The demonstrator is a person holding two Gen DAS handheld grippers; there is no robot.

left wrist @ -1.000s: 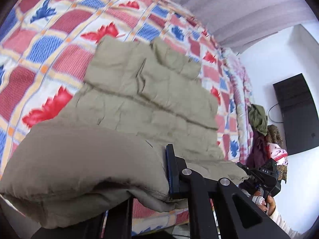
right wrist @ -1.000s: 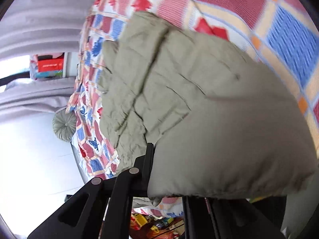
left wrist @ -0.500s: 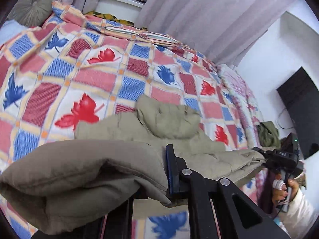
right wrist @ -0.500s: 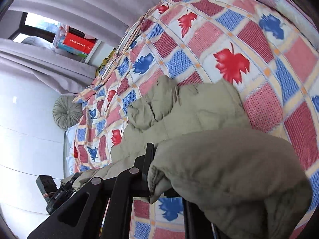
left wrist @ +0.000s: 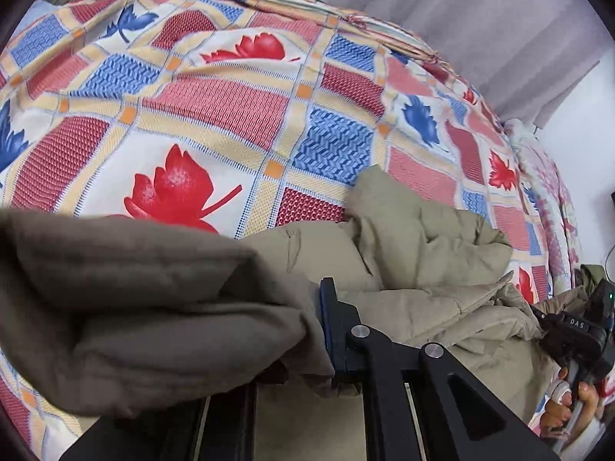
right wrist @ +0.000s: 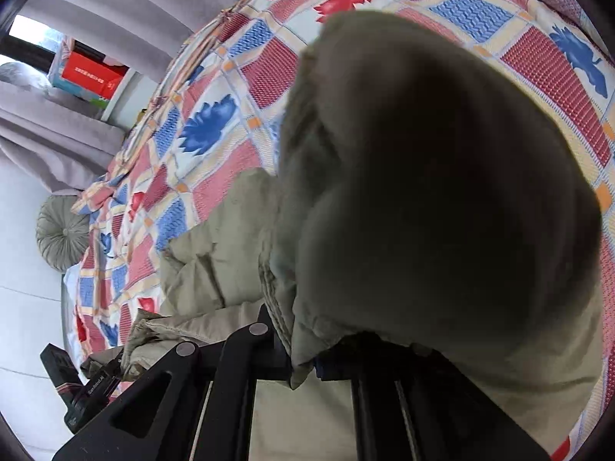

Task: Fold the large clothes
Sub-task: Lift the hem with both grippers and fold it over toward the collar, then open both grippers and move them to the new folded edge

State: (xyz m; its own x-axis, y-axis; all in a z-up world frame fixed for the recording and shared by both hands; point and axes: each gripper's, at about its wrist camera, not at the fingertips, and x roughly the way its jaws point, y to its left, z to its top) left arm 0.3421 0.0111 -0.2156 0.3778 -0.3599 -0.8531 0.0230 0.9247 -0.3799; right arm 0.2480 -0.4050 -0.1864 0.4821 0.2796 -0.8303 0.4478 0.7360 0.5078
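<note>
Across the bed (left wrist: 215,107), spread with a checked cover of red and blue leaves, lies the olive padded jacket (left wrist: 419,238) I am folding; its far part rests crumpled on the cover while its near edge is lifted toward me. My left hand-held gripper (left wrist: 307,330) is pinched tight on a thick fold of that jacket, and the bunched cloth bulges out to the left of the fingers, hiding the lower left of the bed from this camera. In the right wrist view my right hand-held gripper (right wrist: 303,349) is likewise clamped on the jacket's (right wrist: 215,253) hem, with a big dark puff of padding swelling right in front of the lens and blocking most of the bed (right wrist: 238,88) beyond. From the left camera I can see the right hand-held gripper (left wrist: 576,330) low at the right edge, with my fingers (left wrist: 557,407) round its handle, and the jacket stretched between the two. From the right camera the left hand-held gripper (right wrist: 92,384) shows at the lower left.

Grey curtains (left wrist: 480,19) hang behind the bed. A round pleated cushion (right wrist: 63,232) sits at the bed's far corner, against the white wall, and a red box (right wrist: 94,75) stands on a ledge by the window. More clothes (left wrist: 588,272) are heaped just past the bed's right side.
</note>
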